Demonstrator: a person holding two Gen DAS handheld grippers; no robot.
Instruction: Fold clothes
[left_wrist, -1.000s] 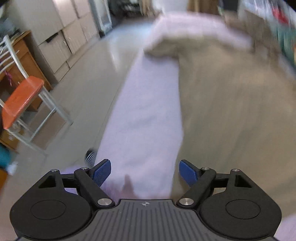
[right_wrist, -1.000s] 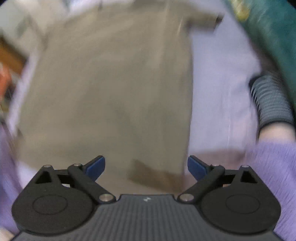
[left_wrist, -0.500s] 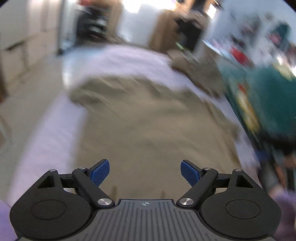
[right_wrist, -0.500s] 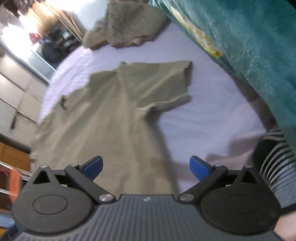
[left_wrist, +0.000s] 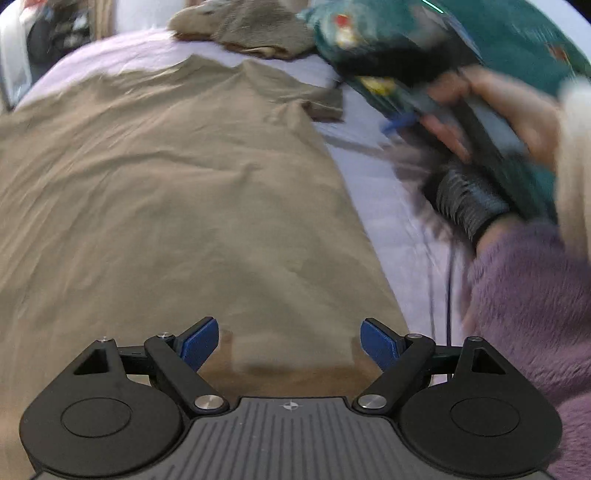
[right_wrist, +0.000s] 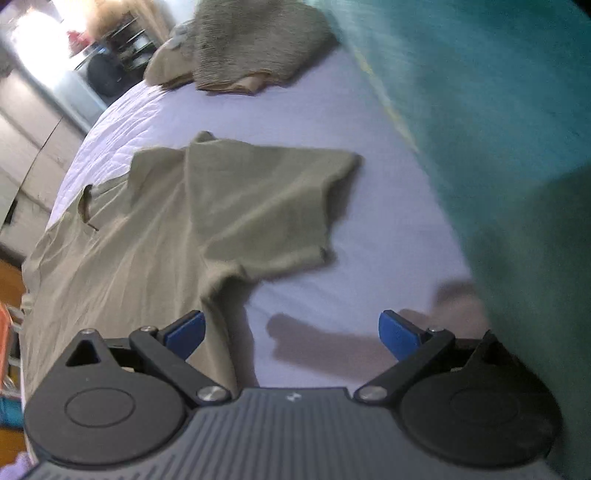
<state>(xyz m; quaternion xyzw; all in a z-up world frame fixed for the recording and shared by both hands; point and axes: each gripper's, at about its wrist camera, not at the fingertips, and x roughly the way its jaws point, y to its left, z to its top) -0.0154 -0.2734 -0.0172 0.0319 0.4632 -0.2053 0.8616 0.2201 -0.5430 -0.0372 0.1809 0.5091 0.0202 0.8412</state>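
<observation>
Lying flat on the lilac sheet (right_wrist: 332, 122), the khaki shirt (left_wrist: 166, 192) is spread front-down or front-up — I cannot tell which — with its short sleeve (right_wrist: 266, 206) sticking out toward the teal blanket (right_wrist: 498, 110). A pile of other clothes (right_wrist: 251, 48) is sitting well apart at the far end of the bed.

Both claws are standing wide with nothing between the blue pads. The left gripper (left_wrist: 290, 341) is hovering over the shirt's near hem, and the right gripper (right_wrist: 291, 332) is hanging over the side seam below the sleeve, its left pad above cloth and its right pad above bare sheet. In the left view the person's hand (left_wrist: 491, 110) holding the right tool is blurred.

The step in hand is probably the first lengthwise fold, taking the sleeve side over the body. To do it well, the right claw is wanting a bite at the shoulder or sleeve edge while the left is pinching the hem corner on the same side, both catching the two layers together. Lifting low and carrying both points across in parallel is keeping the fold line straight; a grab that also catches the sheet would drag it.
</observation>
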